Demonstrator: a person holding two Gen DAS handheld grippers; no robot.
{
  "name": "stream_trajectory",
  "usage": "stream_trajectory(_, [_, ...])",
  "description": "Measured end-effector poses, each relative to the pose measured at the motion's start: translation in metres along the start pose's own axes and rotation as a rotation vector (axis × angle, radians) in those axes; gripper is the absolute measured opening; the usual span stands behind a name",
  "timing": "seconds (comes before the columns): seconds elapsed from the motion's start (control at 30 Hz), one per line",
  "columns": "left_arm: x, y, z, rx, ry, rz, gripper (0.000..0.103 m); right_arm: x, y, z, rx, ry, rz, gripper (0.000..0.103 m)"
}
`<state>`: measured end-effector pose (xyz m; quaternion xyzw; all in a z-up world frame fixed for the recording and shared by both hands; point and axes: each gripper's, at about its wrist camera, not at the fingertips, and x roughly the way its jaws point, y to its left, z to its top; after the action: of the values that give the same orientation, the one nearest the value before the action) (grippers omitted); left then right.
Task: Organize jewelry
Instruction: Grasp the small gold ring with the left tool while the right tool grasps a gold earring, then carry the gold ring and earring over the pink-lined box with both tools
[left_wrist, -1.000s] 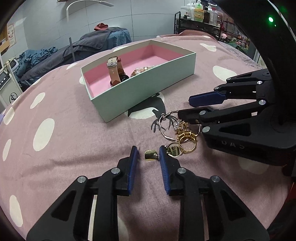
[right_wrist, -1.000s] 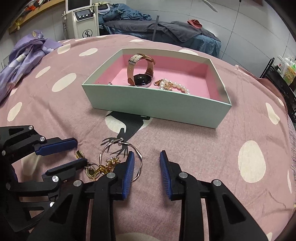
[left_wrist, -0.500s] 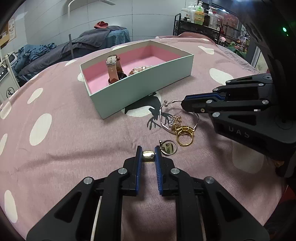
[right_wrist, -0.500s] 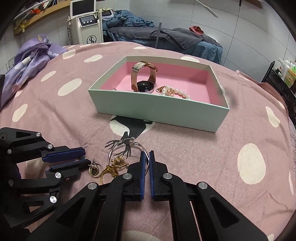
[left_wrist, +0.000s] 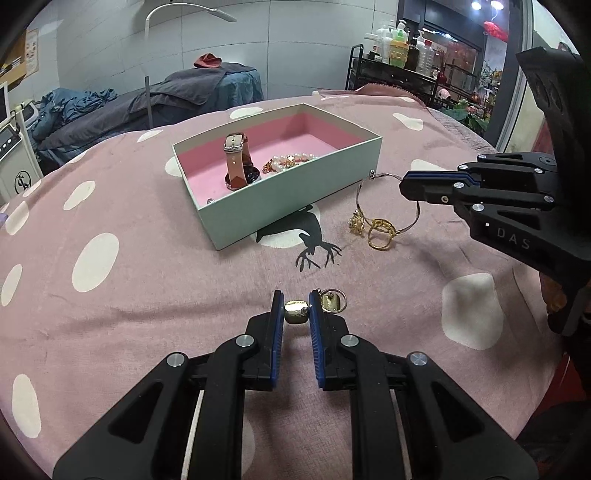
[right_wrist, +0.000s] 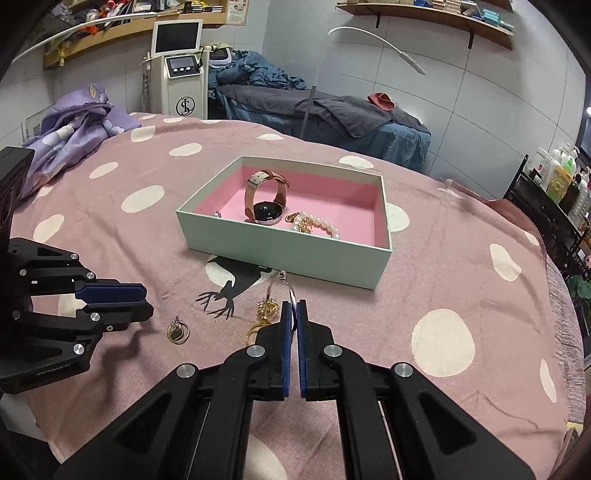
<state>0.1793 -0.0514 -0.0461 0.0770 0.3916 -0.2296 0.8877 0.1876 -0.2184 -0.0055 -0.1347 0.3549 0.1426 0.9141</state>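
Left wrist view: left tool (left_wrist: 296, 312) pinching gold bead (left_wrist: 295, 312); ring charm (left_wrist: 333, 301) lies just right. Right tool (right_wrist: 294, 314) pressed on bangle (right_wrist: 282, 291). Lift both slowly, carry over far box (right_wrist: 284, 254) rim, release inside.

**Readable marks**

The right gripper (left_wrist: 404, 182) carries the raised letters "DAS" on its black finger body, seen from the left wrist view. A white machine (right_wrist: 183, 79) beyond the bed bears a round monogram logo reading like "IS" on its front panel; the same emblem shows at the left edge of the left view. Bottle labels on the shelf (left_wrist: 397, 50) are too small to read.
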Motion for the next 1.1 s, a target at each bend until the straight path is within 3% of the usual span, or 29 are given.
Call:
stream_trajectory(0.23, [-0.006, -0.002, 0.004, 0.011, -0.014, 0.003, 0.014, -0.023, -0.002, 0.005, -0.033, -0.06, 0.017, 0.003])
stream_trajectory(0.63, [-0.012, -0.008, 0.021, 0.04, -0.051, -0.005, 0.014, -0.036, -0.017, 0.019, 0.023, -0.082, 0.1, 0.003])
stream_trajectory(1.1, [0.002, 0.014, 0.066, 0.012, -0.068, -0.021, 0.014, -0.018, -0.033, 0.059, 0.118, -0.105, 0.174, 0.003])
